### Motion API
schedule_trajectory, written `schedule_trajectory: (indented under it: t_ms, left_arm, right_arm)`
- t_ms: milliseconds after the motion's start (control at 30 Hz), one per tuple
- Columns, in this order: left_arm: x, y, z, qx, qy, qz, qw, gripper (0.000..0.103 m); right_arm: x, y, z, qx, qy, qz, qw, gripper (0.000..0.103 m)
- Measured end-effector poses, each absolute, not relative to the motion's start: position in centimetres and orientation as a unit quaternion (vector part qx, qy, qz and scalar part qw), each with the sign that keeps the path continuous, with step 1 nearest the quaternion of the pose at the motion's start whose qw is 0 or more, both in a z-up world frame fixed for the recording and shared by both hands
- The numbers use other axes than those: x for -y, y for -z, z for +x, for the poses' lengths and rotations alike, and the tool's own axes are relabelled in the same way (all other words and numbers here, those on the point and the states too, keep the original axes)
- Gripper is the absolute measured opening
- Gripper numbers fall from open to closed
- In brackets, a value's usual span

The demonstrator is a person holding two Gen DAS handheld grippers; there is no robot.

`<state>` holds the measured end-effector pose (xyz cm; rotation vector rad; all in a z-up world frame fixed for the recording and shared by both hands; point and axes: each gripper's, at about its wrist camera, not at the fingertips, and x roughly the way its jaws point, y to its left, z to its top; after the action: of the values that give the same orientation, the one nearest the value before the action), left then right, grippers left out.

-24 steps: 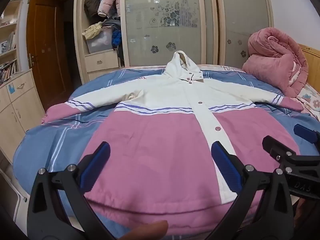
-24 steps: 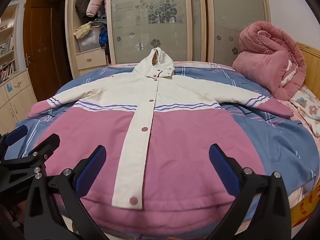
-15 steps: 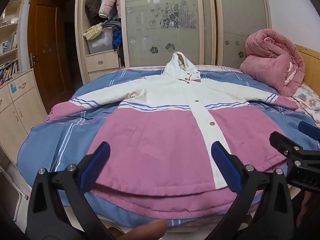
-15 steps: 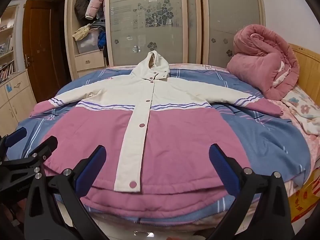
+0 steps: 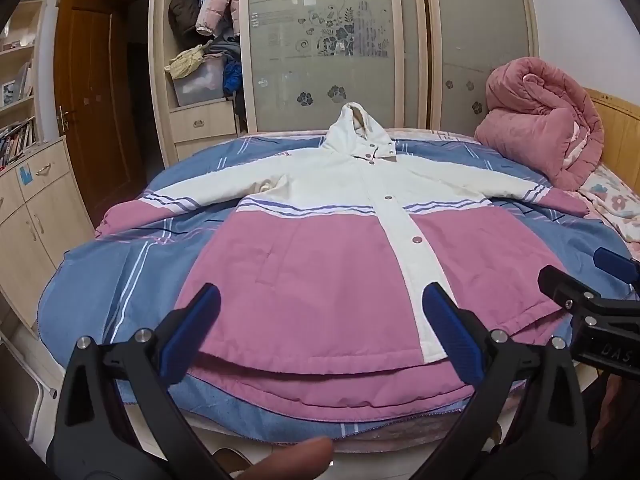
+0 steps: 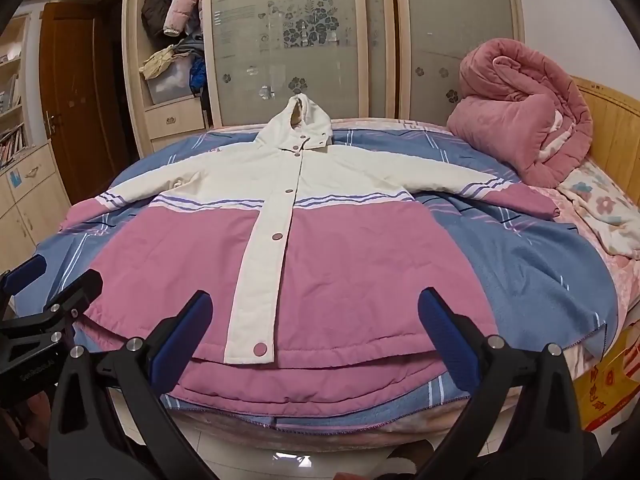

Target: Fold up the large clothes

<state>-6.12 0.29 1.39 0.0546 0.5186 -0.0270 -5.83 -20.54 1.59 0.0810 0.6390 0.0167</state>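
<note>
Left wrist view showed the left tongs (image 5: 320, 332) with blue pads spread wide apart, gripping nothing, hovering short of the coat's hem. Left to right lay a cabinet (image 5: 36, 216), a blue striped blanket (image 5: 120, 256) on the bed, then the coat (image 5: 320, 264) spread flat, front up, snapped shut, hood (image 5: 356, 128) pointing at the wardrobe (image 5: 332, 48), sleeves stretched out sideways. A rolled pink quilt (image 5: 544, 120) sat at far right, well apart from the coat. Right wrist view had the right tongs (image 6: 316, 332) equally wide apart and empty, near the hem.
</note>
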Motion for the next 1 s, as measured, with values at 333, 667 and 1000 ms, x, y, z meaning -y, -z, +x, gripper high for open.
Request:
schedule_trajectory:
  t_ms: [333, 667, 1000]
  left_arm:
    - [-0.65, -1.54, -6.13, -0.255, 0.013, 0.027, 0.966, 0.101]
    - [-0.63, -1.50, -6.17, -0.258, 0.018, 0.031, 0.965, 0.101]
    - [-0.23, -1.65, -6.02, -0.259, 0.019, 0.032, 0.965, 0.101]
  right_arm:
    - [20.74, -1.54, -5.75, -0.314, -0.002, 0.042, 0.949, 0.102]
    - [20.62, -1.27, -5.60, -0.314, -0.001, 0.038, 0.949, 0.102]
    - [20.89, -1.18, -5.47, -0.316, 0.002, 0.039, 0.948, 0.102]
